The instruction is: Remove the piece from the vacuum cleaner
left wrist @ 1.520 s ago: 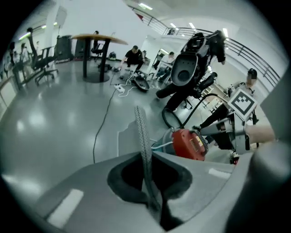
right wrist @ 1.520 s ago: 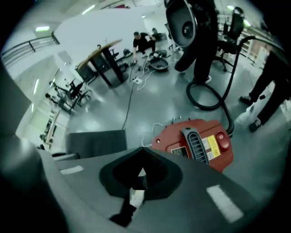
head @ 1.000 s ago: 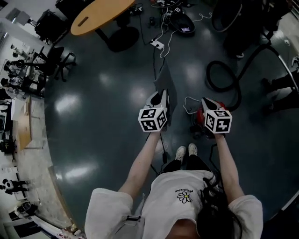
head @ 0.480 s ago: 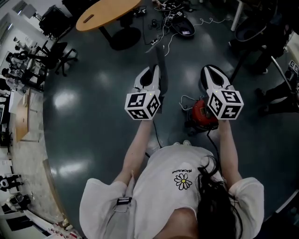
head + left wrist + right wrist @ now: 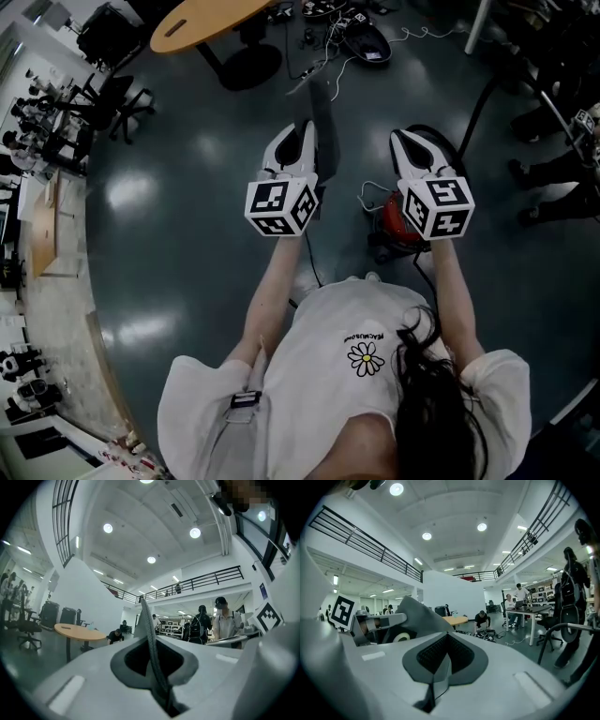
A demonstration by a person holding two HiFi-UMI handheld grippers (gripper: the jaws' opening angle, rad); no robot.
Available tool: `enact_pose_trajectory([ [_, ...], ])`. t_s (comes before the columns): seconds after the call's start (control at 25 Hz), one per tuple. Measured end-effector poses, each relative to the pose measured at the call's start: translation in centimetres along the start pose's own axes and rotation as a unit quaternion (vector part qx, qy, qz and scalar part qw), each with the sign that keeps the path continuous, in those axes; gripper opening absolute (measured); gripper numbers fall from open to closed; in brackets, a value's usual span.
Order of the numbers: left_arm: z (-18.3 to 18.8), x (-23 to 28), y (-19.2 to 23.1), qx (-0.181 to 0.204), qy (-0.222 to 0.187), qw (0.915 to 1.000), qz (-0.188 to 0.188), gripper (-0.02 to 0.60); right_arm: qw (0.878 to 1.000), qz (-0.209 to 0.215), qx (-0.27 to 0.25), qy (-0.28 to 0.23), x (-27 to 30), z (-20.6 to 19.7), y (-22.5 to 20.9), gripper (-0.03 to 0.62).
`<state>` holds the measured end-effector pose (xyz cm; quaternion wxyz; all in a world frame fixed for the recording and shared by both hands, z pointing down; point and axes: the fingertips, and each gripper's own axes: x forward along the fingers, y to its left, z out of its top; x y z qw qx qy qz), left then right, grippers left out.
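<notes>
The piece, a thin dark flat part, is clenched by one end in the left gripper and juts forward, held high above the floor and well apart from the vacuum. In the left gripper view it rises edge-on from between the jaws, which press on its lower end only. The red vacuum sits on the floor by the person's feet, partly hidden under the right gripper, whose jaws are pressed together with nothing between them. The hose runs off to the right.

The removal looks done, and what remains is probably setting the piece down. The grip is the weak spot. With only one end pinched, a quick swing could let the piece pivot or slide out and drop to the floor. The empty right gripper gives it no support.
</notes>
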<state>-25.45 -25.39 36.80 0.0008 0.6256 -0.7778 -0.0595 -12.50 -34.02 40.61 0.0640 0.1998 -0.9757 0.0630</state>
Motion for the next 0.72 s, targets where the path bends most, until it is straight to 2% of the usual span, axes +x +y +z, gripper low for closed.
enact_pose_trajectory([
  [0.36,0.5,-0.3,-0.9,0.014,-0.003,0.9999,0.000,0.011,1.000,0.005,0.006,0.004,-0.4,-0.6,-0.2,0.021],
  [0.72,-0.5,-1.6,-0.9,-0.001,0.002,1.0000,-0.003,0.011,0.999,0.029,0.002,0.018,-0.1,-2.5,2.6,0.021],
])
